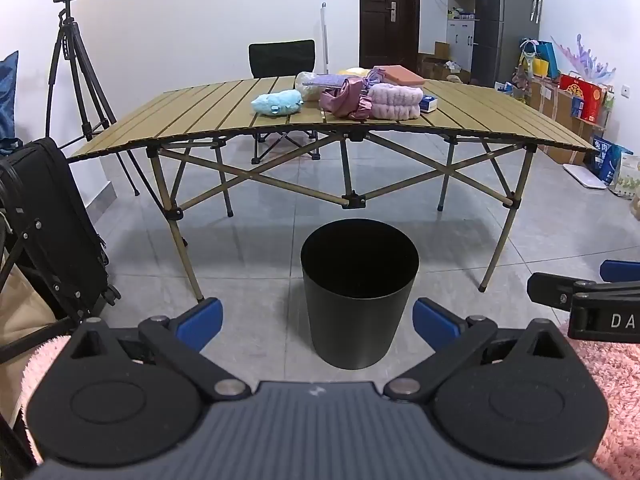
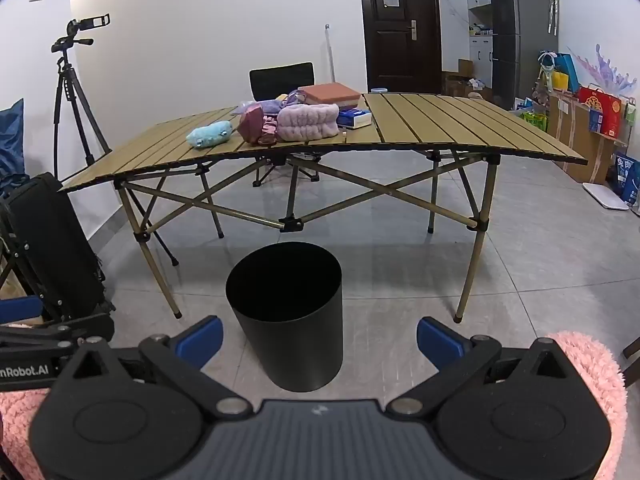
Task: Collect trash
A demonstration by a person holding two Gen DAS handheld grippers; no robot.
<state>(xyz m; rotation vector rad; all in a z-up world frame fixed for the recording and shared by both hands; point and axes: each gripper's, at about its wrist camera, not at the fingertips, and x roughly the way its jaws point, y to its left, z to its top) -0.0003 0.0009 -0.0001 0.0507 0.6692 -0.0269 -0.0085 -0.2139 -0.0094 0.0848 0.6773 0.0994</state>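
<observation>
**Grippers poised above empty bin, clutter waiting on table**

Left wrist view: the left gripper (image 1: 318,318) fills the lower frame, its jaws spread wide with nothing between them. Just beyond, at centre, a black bin (image 1: 359,304) stands on the tiled floor in front of a slatted folding table (image 1: 480,120). On the tabletop, centre of the frame, lies a pile (image 1: 360,94) of soft things: a blue plush (image 1: 277,103), pink and purple cloth, a fluffy pink roll (image 1: 394,101). Which of these counts as trash cannot be told.

Right wrist view: the right gripper (image 2: 320,340) sits at lower centre, jaws likewise spread and empty, the bin left of centre, the pile at upper centre.

The items look light, soft and crushable; a pinch across a bunched fold or the plush's middle should hold.
</observation>
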